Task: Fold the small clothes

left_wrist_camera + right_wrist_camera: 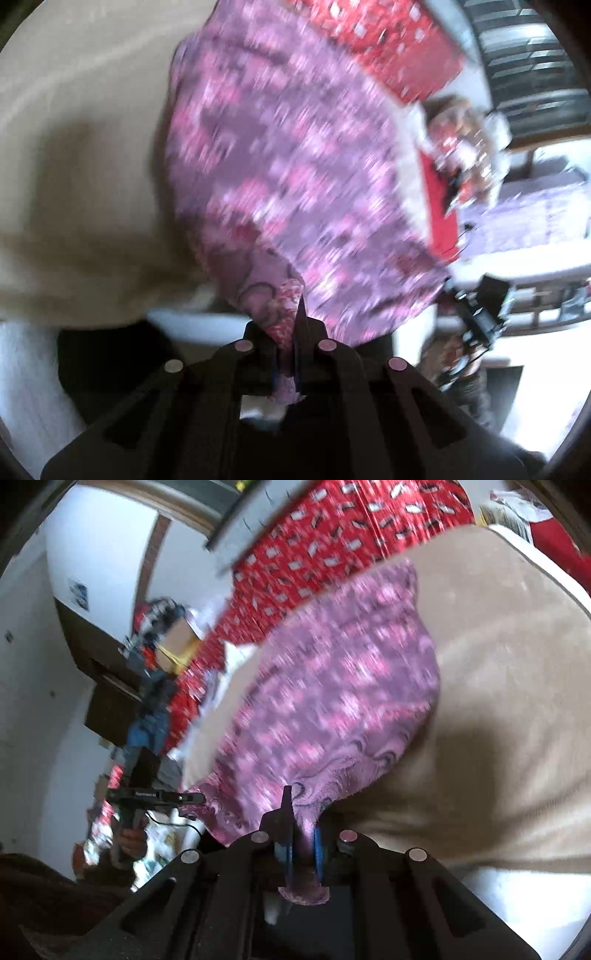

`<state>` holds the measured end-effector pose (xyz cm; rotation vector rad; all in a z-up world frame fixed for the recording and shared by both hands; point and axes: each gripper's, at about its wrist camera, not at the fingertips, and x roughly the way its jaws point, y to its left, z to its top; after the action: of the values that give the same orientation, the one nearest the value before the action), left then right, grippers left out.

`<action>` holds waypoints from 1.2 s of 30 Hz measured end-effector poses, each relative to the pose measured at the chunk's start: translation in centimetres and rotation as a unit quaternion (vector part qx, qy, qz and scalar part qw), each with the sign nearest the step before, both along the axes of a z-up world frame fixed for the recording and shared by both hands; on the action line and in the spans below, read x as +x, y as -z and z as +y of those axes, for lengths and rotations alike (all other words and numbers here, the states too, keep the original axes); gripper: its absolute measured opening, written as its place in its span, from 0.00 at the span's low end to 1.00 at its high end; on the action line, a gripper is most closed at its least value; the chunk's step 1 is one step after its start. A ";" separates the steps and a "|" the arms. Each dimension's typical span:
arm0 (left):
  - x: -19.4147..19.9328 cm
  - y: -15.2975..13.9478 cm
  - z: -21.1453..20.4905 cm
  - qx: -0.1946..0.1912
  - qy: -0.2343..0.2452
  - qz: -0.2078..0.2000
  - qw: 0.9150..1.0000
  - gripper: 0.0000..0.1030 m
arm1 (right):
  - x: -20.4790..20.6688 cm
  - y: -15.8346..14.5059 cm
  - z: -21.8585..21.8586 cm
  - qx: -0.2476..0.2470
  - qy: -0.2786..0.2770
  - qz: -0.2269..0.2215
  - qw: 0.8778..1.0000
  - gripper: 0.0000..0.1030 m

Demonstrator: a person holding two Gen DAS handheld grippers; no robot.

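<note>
A small purple garment with a pink pattern (pixel 295 177) lies spread over a beige cloth surface (pixel 92 155), blurred by motion. My left gripper (pixel 286 332) is shut on one near corner of the garment, with cloth bunched between its fingers. In the right wrist view the same garment (pixel 332 701) stretches away from my right gripper (pixel 301 823), which is shut on the other near corner between blue pads. The left gripper (pixel 155 795) shows at the left of the right wrist view, and the right gripper (pixel 476 314) shows at the right of the left wrist view.
A red patterned cloth (pixel 332 554) lies beyond the beige surface (pixel 498 664). It also shows in the left wrist view (pixel 388 40). Cluttered items (pixel 465 147) sit at the far side. White wall and dark furniture (pixel 110 701) stand at the left.
</note>
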<state>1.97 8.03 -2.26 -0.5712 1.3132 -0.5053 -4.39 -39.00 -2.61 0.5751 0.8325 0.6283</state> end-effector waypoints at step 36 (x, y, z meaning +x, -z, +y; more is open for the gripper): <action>39.3 2.2 4.2 -0.046 -0.226 0.030 0.973 0.07 | 37.2 4.8 -5.6 0.180 0.214 0.107 0.954 0.11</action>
<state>41.25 12.21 -4.43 -0.9396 1.1723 -0.1730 32.83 -44.57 -7.36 1.1376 0.7647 0.3194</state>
